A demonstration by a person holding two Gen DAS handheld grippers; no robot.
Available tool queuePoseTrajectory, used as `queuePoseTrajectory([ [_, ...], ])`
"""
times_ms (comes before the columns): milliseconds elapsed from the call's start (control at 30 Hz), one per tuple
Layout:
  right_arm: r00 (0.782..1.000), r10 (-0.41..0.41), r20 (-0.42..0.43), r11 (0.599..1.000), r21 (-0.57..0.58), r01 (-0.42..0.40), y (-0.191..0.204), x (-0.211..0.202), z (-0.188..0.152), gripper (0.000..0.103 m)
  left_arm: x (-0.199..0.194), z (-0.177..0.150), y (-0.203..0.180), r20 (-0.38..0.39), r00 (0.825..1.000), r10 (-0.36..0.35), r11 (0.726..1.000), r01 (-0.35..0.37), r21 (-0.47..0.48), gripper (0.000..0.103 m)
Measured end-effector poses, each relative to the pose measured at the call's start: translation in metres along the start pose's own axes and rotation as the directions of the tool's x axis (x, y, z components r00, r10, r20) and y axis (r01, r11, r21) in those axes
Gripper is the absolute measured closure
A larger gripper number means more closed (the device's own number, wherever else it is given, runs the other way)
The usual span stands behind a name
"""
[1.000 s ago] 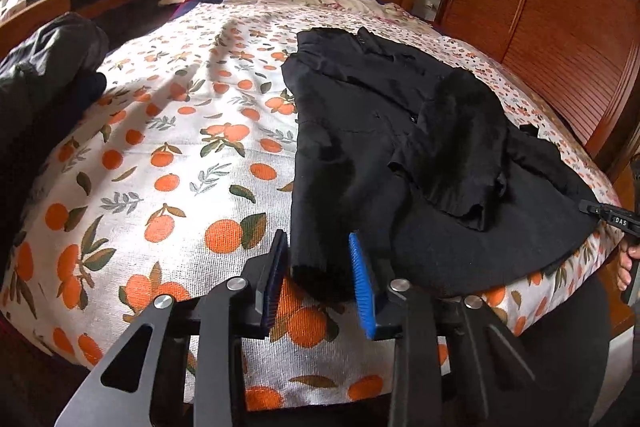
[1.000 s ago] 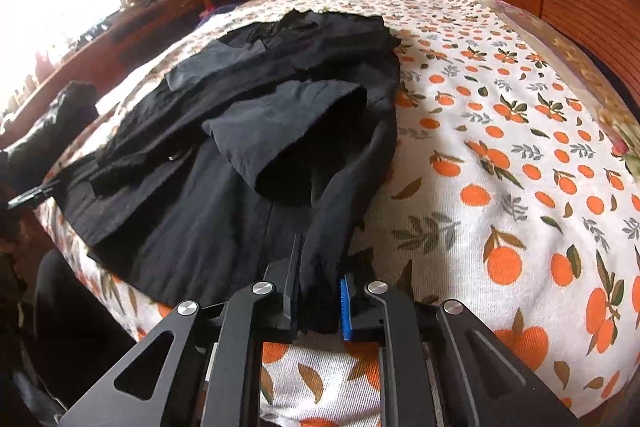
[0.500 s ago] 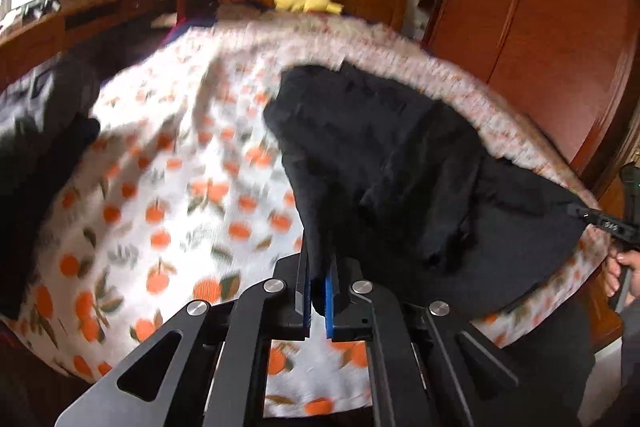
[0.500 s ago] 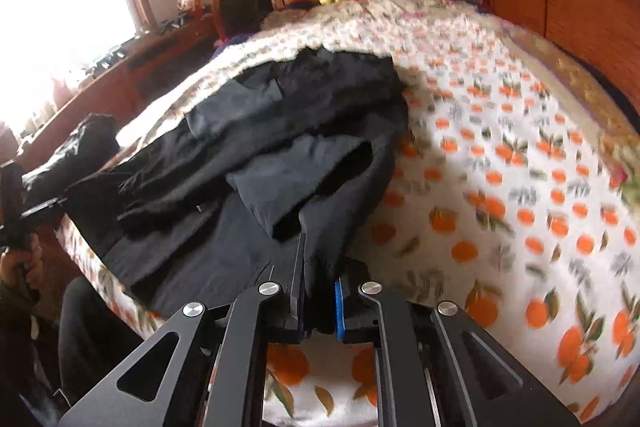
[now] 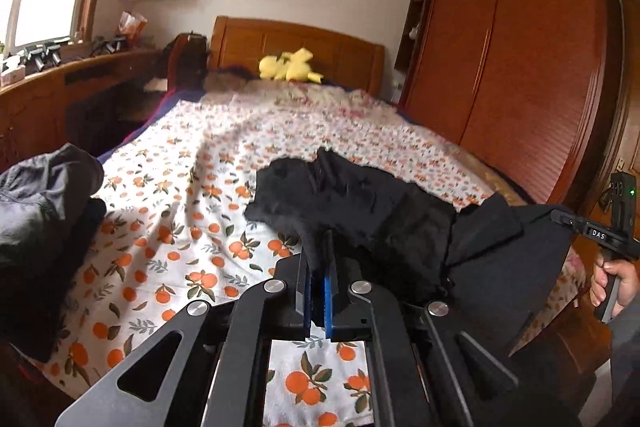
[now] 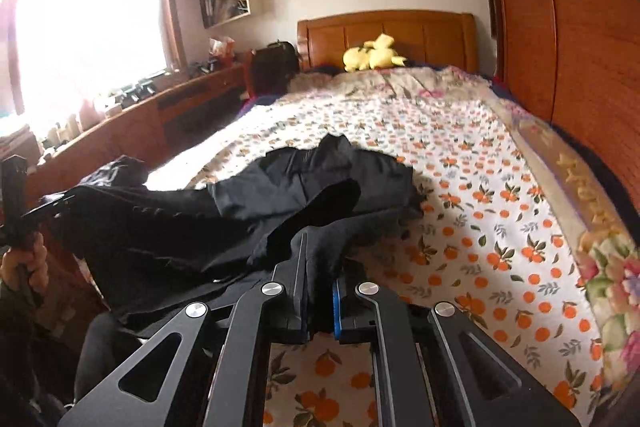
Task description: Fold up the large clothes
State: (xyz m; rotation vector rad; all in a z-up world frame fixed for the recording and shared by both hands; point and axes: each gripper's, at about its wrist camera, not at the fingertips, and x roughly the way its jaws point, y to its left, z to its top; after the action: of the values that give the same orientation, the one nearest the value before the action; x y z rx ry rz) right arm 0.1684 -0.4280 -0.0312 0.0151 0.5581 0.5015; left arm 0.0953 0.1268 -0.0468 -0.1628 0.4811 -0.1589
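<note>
A large black coat (image 5: 384, 215) lies on the bed, its near hem lifted off the orange-print sheet (image 5: 180, 227). My left gripper (image 5: 318, 247) is shut on one near corner of the coat. My right gripper (image 6: 316, 251) is shut on the other near corner; the coat (image 6: 280, 187) stretches away from it with a sleeve folded over the front. The right gripper shows at the right edge of the left wrist view (image 5: 588, 231), and the left gripper at the left edge of the right wrist view (image 6: 44, 205).
A pile of dark clothes (image 5: 44, 211) sits on the bed's left edge. A yellow plush toy (image 5: 290, 65) lies by the headboard. A wooden wardrobe (image 5: 520, 67) runs along the right side, a wooden desk (image 5: 60, 87) along the left.
The left gripper closed on the coat's near corner. Both grippers then rose and lifted the coat's near hem off the sheet, and the coat bunched toward the headboard.
</note>
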Motion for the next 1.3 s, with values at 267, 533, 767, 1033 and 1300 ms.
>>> queuePoseTrajectory([
  [267, 0.997, 0.018, 0.075, 0.999, -0.045, -0.015, 0.023, -0.073, 0.004, 0.097, -0.072, 0.016, -0.023, 0.1, 0.995, -0.02, 0.999, 0.016, 0.04, 0.099],
  [533, 0.993, 0.025, 0.119, 0.996, -0.087, -0.014, 0.042, -0.123, 0.003, 0.097, -0.127, 0.025, -0.045, 0.173, 0.984, -0.031, 0.997, 0.018, 0.076, 0.099],
  [767, 0.999, 0.013, 0.044, 0.997, -0.082, -0.009, 0.039, -0.104, -0.021, 0.097, -0.106, 0.006, -0.038, 0.098, 0.995, 0.016, 0.998, -0.023, 0.066, 0.099],
  [1033, 1.0, -0.001, 0.028, 0.998, -0.058, 0.002, 0.016, -0.062, -0.027, 0.096, -0.052, -0.001, -0.019, 0.053, 0.997, 0.051, 0.997, -0.054, 0.059, 0.098],
  [1300, 0.998, -0.027, 0.06, 0.998, -0.061, 0.031, -0.015, 0.017, 0.016, 0.096, 0.035, 0.039, 0.006, 0.038, 0.996, 0.08, 0.995, -0.081, 0.052, 0.098],
])
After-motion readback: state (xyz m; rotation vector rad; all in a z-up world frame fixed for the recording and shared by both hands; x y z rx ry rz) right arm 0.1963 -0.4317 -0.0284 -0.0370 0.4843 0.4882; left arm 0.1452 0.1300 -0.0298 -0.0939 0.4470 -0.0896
